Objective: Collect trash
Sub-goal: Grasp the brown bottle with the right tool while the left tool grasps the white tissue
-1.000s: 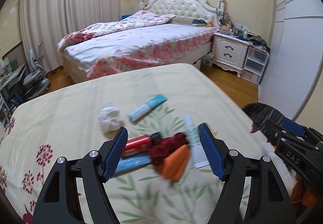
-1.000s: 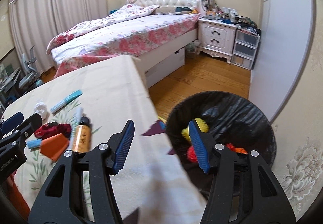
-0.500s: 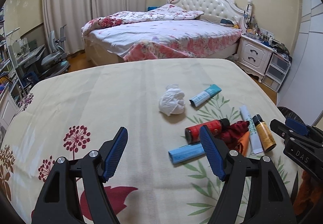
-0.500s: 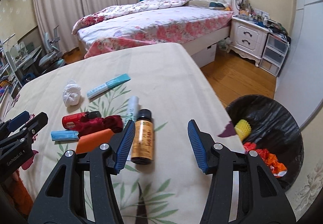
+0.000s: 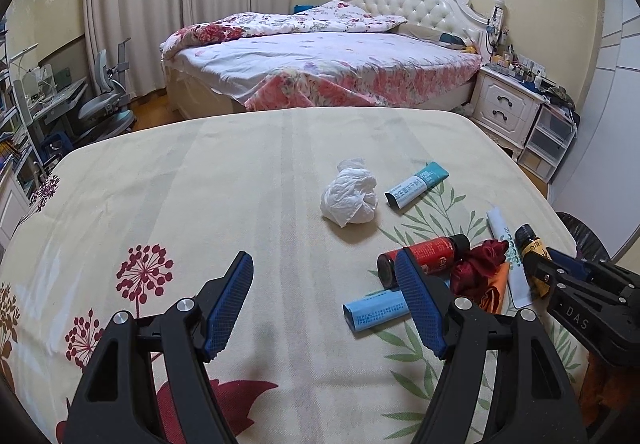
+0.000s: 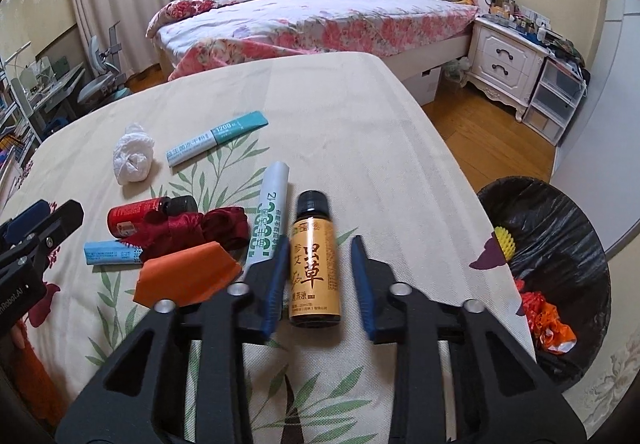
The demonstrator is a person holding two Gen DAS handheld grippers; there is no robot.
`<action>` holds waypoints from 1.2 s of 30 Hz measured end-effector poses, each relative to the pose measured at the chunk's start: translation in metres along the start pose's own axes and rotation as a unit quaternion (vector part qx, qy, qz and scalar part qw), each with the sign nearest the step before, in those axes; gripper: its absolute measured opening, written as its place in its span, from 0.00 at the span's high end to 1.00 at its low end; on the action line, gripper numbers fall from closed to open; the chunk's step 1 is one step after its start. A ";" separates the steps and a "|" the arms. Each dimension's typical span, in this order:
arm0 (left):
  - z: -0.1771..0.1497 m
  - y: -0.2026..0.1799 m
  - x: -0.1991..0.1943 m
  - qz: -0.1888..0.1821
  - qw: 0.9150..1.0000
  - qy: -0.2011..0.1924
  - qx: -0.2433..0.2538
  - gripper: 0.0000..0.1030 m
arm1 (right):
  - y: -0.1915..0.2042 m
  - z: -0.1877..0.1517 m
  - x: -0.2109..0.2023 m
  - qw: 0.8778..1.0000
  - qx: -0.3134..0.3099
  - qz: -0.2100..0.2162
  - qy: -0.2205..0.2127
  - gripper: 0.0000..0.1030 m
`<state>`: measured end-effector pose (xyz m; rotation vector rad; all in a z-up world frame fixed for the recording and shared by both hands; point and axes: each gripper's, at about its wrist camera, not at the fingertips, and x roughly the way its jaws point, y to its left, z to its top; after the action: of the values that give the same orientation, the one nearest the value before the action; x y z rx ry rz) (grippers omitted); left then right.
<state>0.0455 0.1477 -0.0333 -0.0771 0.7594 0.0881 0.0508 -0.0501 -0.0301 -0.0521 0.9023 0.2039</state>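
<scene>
- with both tools held over the floral tablecloth (image 5: 240, 204), i see my right gripper (image 6: 318, 272) spread wide around the amber bottle (image 6: 316, 264), which lies flat on the cloth between the 2 blue pads, cap pointing away from me; neither pad seems to touch it.
- my left gripper (image 5: 324, 304) is open too and holds nothing; bare cloth lies between its fingers, and its right finger (image 5: 420, 308) covers part of the litter from this camera.
- the litter sits in a loose cluster left of the amber bottle: a white and green tube (image 6: 270, 212) just beside it, a dark red crumpled cloth (image 6: 192, 228), an orange scrap (image 6: 186, 276) in front of that, a red bottle (image 6: 136, 214) with a black cap, and a light blue tube (image 6: 112, 253).
- farther off lie a crumpled white tissue (image 5: 350, 198) and a teal and white packet (image 5: 416, 186), near each other but apart.
- the trash bin (image 6: 560, 220), lined with a black bag, stands on the wood floor off the table's right edge (it already holds a yellow lump and some red and orange wrappers).
- behind the table are a bed (image 5: 320, 56) with a floral quilt and a white nightstand (image 5: 508, 106).
</scene>
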 end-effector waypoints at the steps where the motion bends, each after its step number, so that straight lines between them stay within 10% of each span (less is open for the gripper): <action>1: 0.001 -0.001 0.001 -0.001 1.000 0.001 0.000 0.31 | -0.001 0.001 0.001 1.000 0.001 0.001 0.001 0.77; 19: 0.035 -0.013 0.055 0.001 0.999 0.042 0.014 0.31 | -0.016 0.034 0.029 1.000 0.006 0.000 0.002 0.77; 27: 0.032 -0.022 0.066 -0.001 0.997 0.061 0.040 0.66 | -0.014 0.038 0.031 1.000 0.000 0.002 0.003 0.77; 36: 0.031 -0.024 0.052 -0.003 0.998 0.037 0.048 0.72 | -0.015 0.035 0.024 1.000 0.008 0.004 -0.008 0.77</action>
<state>0.1066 0.1298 -0.0456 0.0085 0.8370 0.0434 0.0947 -0.0569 -0.0278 -0.0323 0.8877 0.2055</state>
